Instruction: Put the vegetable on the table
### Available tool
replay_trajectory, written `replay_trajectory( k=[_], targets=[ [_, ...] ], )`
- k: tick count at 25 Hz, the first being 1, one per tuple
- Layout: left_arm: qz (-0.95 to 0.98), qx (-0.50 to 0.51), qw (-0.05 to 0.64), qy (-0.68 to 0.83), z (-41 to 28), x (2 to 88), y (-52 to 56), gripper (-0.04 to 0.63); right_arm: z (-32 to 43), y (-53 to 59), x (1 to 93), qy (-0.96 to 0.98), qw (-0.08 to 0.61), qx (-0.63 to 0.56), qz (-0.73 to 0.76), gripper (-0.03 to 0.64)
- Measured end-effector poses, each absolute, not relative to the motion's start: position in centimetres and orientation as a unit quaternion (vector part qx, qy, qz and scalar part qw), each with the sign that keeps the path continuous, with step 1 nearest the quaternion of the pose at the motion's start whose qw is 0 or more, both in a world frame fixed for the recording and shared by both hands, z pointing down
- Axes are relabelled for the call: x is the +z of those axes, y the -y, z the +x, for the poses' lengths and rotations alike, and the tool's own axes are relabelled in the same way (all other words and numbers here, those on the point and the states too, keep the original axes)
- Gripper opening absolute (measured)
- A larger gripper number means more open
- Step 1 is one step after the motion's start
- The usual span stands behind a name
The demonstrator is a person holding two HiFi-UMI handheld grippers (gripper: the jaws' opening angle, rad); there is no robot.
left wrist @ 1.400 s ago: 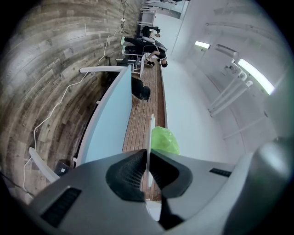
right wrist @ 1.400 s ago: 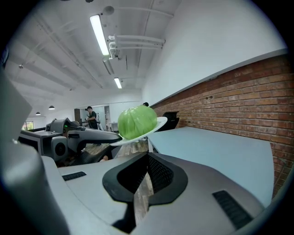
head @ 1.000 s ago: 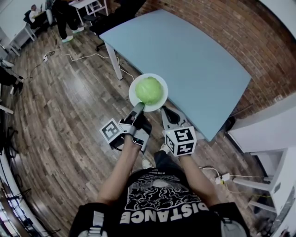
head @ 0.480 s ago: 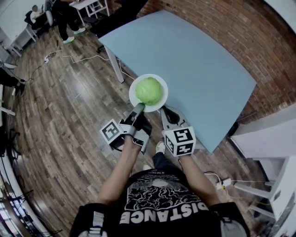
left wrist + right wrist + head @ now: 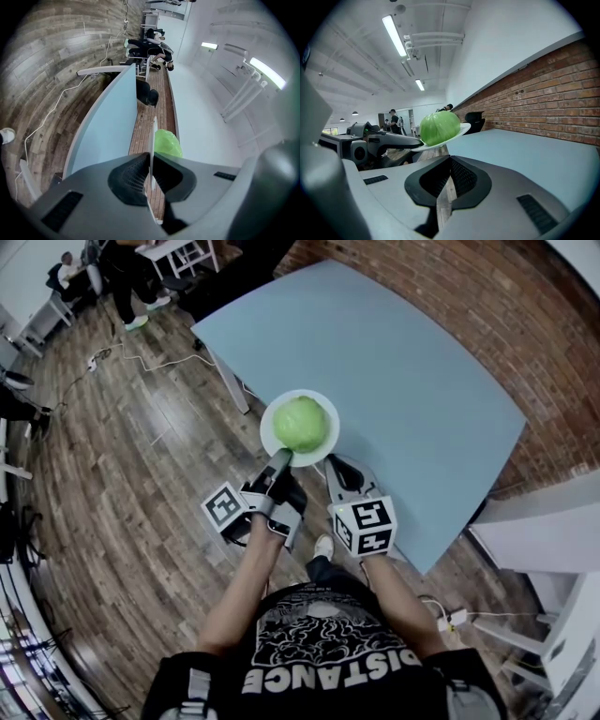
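- Left claw [image 5: 151, 164] pinches the plate [image 5: 152, 136] rim, and the cabbage [image 5: 168, 143] sits just ahead, held level so it won't roll.
- Right claw [image 5: 450, 161] is pressed together, empty; the table [image 5: 525, 150] lies beyond it.

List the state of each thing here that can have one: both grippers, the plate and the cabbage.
Left gripper: jaws shut on the rim of the plate.
Right gripper: jaws shut, nothing between them.
Plate: held in the air at the near edge of the table, not set down.
Cabbage: whole, resting on the plate.
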State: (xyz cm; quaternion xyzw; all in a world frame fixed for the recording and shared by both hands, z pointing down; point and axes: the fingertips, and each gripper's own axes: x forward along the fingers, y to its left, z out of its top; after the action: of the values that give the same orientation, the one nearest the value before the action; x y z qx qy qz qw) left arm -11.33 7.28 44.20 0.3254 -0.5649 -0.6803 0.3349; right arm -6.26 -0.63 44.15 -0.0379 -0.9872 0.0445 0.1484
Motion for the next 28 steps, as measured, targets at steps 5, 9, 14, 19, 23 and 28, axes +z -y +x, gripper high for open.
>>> replay_trajectory(
  k=[5,9,14,19,23,28],
  targets=[
    [0.324,-0.679,0.334,0.568,-13.0,44.2,-5.3,0.015,-7.9,2.6,44.4,0.987,0.148,0.055,-0.038,0.009],
    [0.323,-0.677,0.334,0.571,-14.0,44.2,-2.9,0.015,-8.9,4.6,44.3,0.987,0.143,0.064,-0.039,0.009],
    [0.32,-0.676,0.335,0.573,-14.5,44.2,-1.5,0.015,-9.5,5.7,44.4,0.987,0.142,0.068,-0.042,0.009],
    [0.321,-0.673,0.335,0.576,-14.8,44.3,-0.7,0.015,-10.1,6.5,44.1,0.987,0.134,0.072,-0.043,0.009],
    [0.322,-0.674,0.336,0.574,-15.2,44.4,0.4,0.015,-10.3,7.4,44.3,0.987,0.135,0.074,-0.041,0.009],
    [0.327,-0.668,0.344,0.574,-16.0,44.7,1.6,0.015,-10.7,8.6,44.4,0.987,0.136,0.074,-0.031,0.009]
  ],
)
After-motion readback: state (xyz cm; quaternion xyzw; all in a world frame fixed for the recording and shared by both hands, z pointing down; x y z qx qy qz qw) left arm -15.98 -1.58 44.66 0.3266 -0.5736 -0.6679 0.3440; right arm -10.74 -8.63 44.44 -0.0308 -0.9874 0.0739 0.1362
